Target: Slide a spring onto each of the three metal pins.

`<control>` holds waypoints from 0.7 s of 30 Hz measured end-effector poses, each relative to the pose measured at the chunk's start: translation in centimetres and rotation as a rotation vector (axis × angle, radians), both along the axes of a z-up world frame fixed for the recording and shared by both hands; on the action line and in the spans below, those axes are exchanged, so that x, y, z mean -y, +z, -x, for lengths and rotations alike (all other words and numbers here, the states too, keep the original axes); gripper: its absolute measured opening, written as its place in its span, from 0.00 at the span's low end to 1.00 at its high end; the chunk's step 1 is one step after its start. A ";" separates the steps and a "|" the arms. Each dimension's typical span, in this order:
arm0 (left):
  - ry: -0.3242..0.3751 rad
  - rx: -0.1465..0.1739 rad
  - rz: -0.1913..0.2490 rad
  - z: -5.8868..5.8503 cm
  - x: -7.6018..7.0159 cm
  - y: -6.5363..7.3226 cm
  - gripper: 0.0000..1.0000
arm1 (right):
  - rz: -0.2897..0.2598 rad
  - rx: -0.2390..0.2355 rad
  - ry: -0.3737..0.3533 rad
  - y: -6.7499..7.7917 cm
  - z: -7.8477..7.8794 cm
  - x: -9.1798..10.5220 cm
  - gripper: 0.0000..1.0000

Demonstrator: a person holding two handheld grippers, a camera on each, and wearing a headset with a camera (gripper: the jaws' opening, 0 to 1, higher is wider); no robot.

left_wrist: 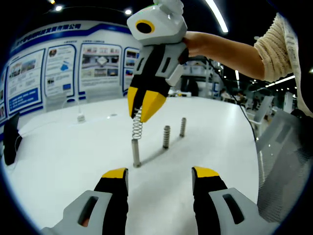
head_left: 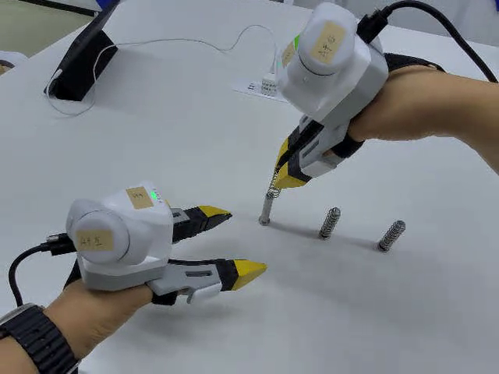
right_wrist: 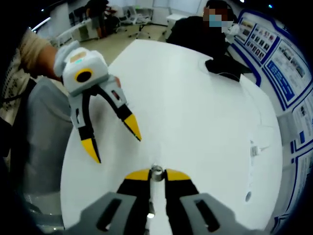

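My right gripper (head_left: 279,181) is shut on a small steel spring (head_left: 274,188), whose lower end sits over the top of the nearest metal pin (head_left: 267,210). The left gripper view shows the same spring (left_wrist: 138,126) hanging from the right gripper (left_wrist: 143,106) onto that upright pin (left_wrist: 136,152). Two more pins, each wearing a spring (head_left: 330,223) (head_left: 391,235), stand in a row to the right. My left gripper (head_left: 234,241) hovers open and holds nothing, low on the table left of the pins. In the right gripper view the spring's top (right_wrist: 156,171) shows between the shut jaws.
A black stand (head_left: 82,58) with a white cable (head_left: 195,43) sits at the far left of the white table (head_left: 171,132). A small white block (head_left: 269,84) rests on a sheet behind the right gripper. A person (right_wrist: 210,29) sits at the table's far end.
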State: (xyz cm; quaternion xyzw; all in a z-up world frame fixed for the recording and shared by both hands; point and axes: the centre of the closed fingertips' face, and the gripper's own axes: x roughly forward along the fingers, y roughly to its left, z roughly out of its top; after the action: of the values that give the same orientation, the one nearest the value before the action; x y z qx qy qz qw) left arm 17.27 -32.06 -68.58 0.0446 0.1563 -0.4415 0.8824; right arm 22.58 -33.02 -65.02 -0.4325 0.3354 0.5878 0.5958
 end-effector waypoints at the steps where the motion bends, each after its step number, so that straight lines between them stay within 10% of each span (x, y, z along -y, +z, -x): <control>1: 0.000 -0.001 -0.001 0.0 0.0 0.0 0.53 | 0.004 0.001 0.002 -0.1 0.0 0.0 0.12; 21: 0.013 -0.007 0.003 -0.4 -0.5 -0.3 0.52 | 0.065 -0.037 0.012 -2.9 -0.5 -0.4 0.12</control>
State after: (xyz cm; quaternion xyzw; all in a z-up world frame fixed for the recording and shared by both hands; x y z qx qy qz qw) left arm 17.63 -31.61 -68.88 0.0408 0.1593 -0.4363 0.8846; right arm 23.07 -32.60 -67.95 -0.4426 0.3625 0.5882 0.5716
